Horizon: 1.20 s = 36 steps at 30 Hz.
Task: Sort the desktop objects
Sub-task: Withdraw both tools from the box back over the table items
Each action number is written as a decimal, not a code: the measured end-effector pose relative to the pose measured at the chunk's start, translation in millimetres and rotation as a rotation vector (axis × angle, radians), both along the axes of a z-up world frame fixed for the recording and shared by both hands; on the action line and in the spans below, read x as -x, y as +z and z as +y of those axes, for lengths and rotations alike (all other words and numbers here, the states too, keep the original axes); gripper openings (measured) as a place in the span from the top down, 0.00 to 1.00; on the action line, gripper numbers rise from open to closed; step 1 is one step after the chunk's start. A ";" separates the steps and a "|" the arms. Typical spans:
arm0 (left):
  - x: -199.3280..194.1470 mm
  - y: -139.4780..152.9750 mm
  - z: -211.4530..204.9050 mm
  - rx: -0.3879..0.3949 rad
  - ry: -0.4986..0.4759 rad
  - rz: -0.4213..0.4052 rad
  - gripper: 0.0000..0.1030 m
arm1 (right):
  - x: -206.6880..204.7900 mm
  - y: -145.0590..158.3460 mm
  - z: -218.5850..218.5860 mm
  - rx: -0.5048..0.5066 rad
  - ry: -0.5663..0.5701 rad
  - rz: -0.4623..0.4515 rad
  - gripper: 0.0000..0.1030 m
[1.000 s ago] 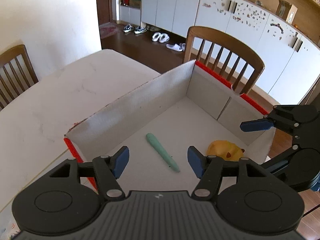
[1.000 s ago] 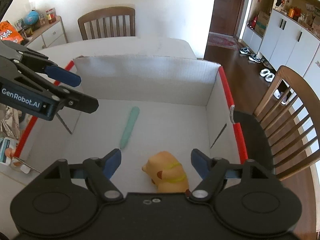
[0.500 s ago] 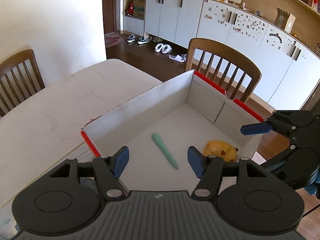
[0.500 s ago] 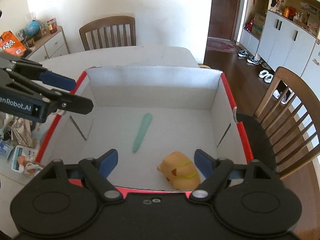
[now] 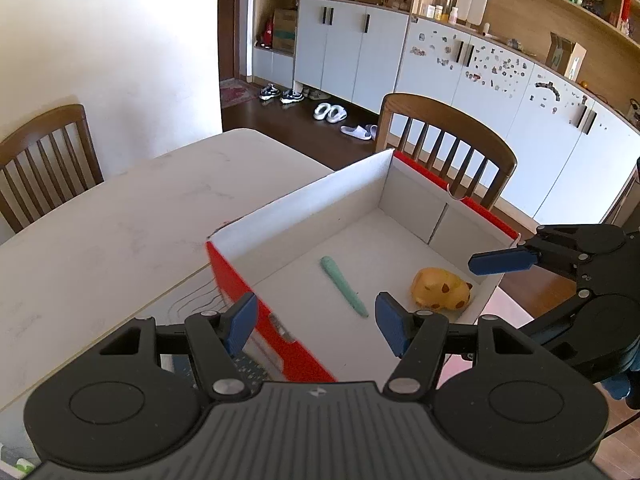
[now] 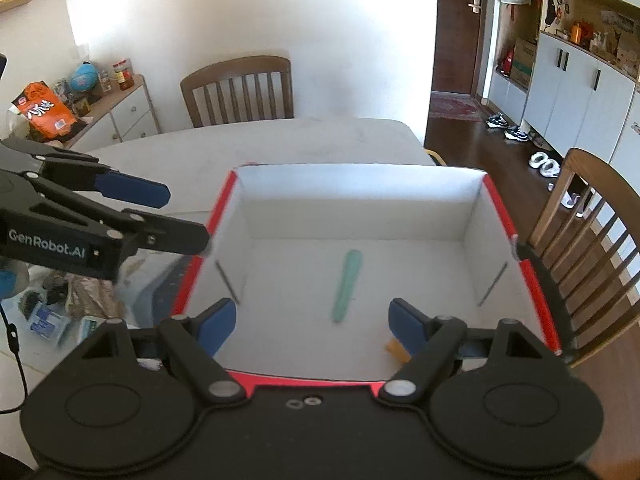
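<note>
1. We're looking down into an open cardboard box (image 5: 304,204), white inside with red along its rims, sitting at the tabletop's (image 5: 100,224) edge nearest the wooden chair (image 5: 444,148).
2. On the box floor lies a slim mint-green pen-shaped object (image 5: 343,286), roughly mid-floor, pointing towards the far wall.
3. Well apart from it, close to the near wall on the chair side, sits a yellow toy (image 5: 440,290); in the right wrist view only a sliver of it peeks out behind a finger.
4. Our left gripper (image 5: 316,320) hangs above the box's near red rim, fingers (image 5: 240,322) spread apart with nothing between them.
5. Our right gripper (image 6: 310,320) hovers over the near rim too, fingers (image 6: 406,330) wide and empty.
6. The tabletop itself is pale and marbled, bare beyond the box; packets and wrappers (image 6: 52,312) crowd the corner by the left gripper.
7. Round the room: a second chair (image 6: 238,92) against the white wall, a sideboard (image 6: 124,116) carrying a globe and an orange snack bag, white cabinets (image 5: 460,68), shoes and slippers (image 5: 304,102) on the dark floor.
</note>
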<state>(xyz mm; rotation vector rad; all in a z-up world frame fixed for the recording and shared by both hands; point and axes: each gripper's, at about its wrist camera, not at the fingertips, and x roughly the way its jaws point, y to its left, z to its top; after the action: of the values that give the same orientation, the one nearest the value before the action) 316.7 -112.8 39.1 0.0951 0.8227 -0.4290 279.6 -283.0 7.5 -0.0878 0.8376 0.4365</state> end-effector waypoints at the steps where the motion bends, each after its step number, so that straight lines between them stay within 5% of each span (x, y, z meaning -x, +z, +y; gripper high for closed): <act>1: 2.2 0.6 3.8 0.002 0.001 -0.001 0.38 | 1.2 0.7 2.8 -0.003 0.000 0.000 0.19; 36: 96.0 -8.2 143.3 0.039 0.101 -0.045 0.38 | 60.8 -5.9 128.6 0.005 0.010 -0.005 0.19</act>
<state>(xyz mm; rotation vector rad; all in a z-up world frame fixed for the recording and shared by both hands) 220.7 30.5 30.8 0.0264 0.7710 -0.3464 218.8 -154.4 1.6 -0.0979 0.8335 0.4435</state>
